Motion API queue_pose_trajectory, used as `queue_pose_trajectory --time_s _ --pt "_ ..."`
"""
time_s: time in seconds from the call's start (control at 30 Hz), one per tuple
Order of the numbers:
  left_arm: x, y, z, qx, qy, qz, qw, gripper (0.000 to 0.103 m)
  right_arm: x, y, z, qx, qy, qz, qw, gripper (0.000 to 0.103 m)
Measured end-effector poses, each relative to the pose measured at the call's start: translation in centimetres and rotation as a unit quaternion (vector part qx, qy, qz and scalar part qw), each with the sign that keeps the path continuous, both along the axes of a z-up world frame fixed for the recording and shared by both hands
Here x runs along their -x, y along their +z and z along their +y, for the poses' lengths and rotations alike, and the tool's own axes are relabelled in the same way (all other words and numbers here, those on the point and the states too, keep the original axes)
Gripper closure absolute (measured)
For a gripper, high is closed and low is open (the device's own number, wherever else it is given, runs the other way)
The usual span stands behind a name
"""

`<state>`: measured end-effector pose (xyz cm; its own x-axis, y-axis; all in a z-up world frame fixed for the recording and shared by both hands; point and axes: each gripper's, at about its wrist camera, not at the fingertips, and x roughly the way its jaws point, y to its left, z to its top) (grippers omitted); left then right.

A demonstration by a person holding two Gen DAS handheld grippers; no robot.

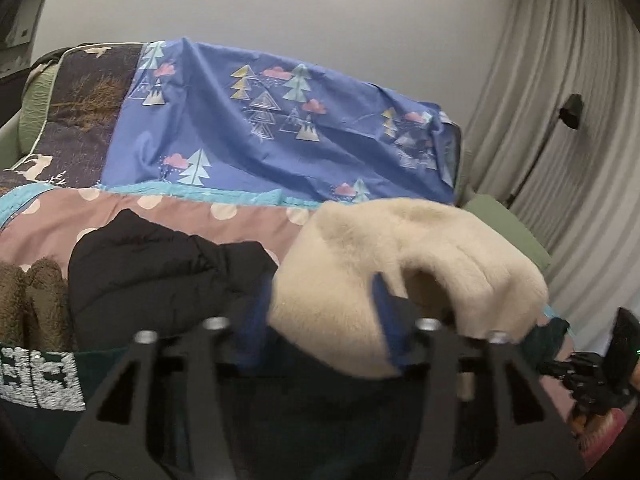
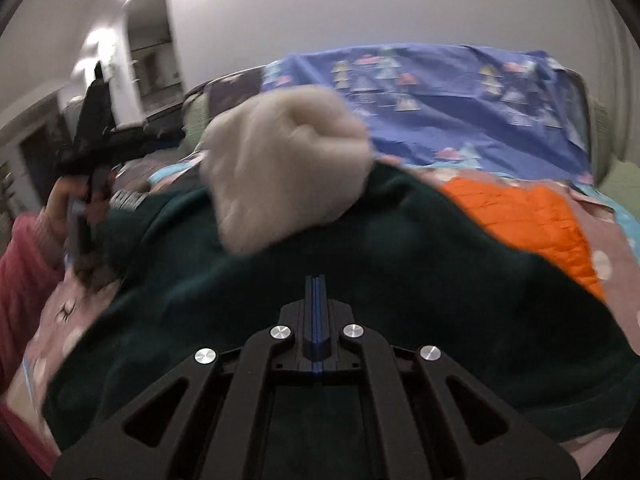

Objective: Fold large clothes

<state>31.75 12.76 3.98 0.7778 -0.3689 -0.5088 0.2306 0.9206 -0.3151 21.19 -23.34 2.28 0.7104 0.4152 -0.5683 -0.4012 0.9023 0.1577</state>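
- Right wrist view, nearest: the right gripper [image 2: 316, 286] is clenched, its blue pads flat together with nothing seen between them. It hangs over the dark green garment [image 2: 380, 280].
- The dark green garment is matte and soft-napped. It spreads from 3 to 9 o'clock of that claw, lying on the bed.
- Left wrist view, nearest: the left gripper [image 1: 318, 300] is released, fingers standing apart. The cream fleece [image 1: 400, 256] bulks between and over them, but no pad is seen pressing it.
- The cream fleece is thick, plush and bunched in a rounded heap. It sits on the green garment at 12 o'clock of the right claw.
- Pale stitched block lettering [image 1: 40, 376] sits on the green cloth at 8 o'clock, cut off and unreadable.
- A black padded jacket [image 1: 160, 272], puffy and creased, lies at 10 o'clock of the left claw, with brown curly pile [image 1: 36, 300] at 9.
- An orange quilted jacket [image 2: 532, 220] lies at 2 o'clock of the right claw, its edge under the green garment.
- A hand [image 2: 64, 204] in a pink sleeve [image 2: 20, 264] grips the left tool's handle at 9 o'clock.
- The surface is a bed with a dusty-pink bedspread [image 1: 180, 216], pale-dotted and teal-banded.
- Farther on, at 12, a blue sheet [image 1: 224, 132] is printed with triangular trees and pink clouds. A dark quilt [image 1: 88, 96] with deer lies at 10.
- The room has a plain grey wall [image 1: 320, 8] and pleated pale curtains [image 1: 560, 60] at 2. A lit doorway [image 2: 148, 60] stands at 10.
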Motion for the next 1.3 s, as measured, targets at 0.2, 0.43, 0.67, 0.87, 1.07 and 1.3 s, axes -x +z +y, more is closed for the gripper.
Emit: queue_pose_trajectory --time_s 0.2,0.43,0.67,0.87,1.07,1.3 --pt "-6.1 -0.3 -3.1 -0.012 0.031 0.028 0.9991 0.02 -7.3 5.6 5.4 0.015 -0.009 -0.03 0.999 0.03" --pt "-11.4 -4.5 -5.4 -0.018 -0.002 0.123 0.9923 0.09 -12.6 3.8 8.9 0.028 -0.007 -0.007 1.0 0.094" --pt "-2.0 -4.4 -1.3 -0.056 -0.023 0.044 0.9972 0.091 -4.1 0.8 1.7 -0.006 0.001 -0.06 0.998 0.094" --pt "5.3 -6.0 1.7 -0.028 -0.038 0.048 0.9977 0.088 -0.9 -5.5 -3.0 0.036 -0.094 0.028 0.995 0.095" --pt "9.2 -3.0 2.2 -0.014 -0.046 -0.026 0.9985 0.041 1.1 -2.0 -2.3 -0.02 -0.059 -0.004 0.998 0.071" --pt "5.0 -0.3 -3.7 -0.068 -0.071 -0.054 0.9937 0.022 -0.8 0.2 4.8 0.029 0.009 -0.044 0.999 0.031"
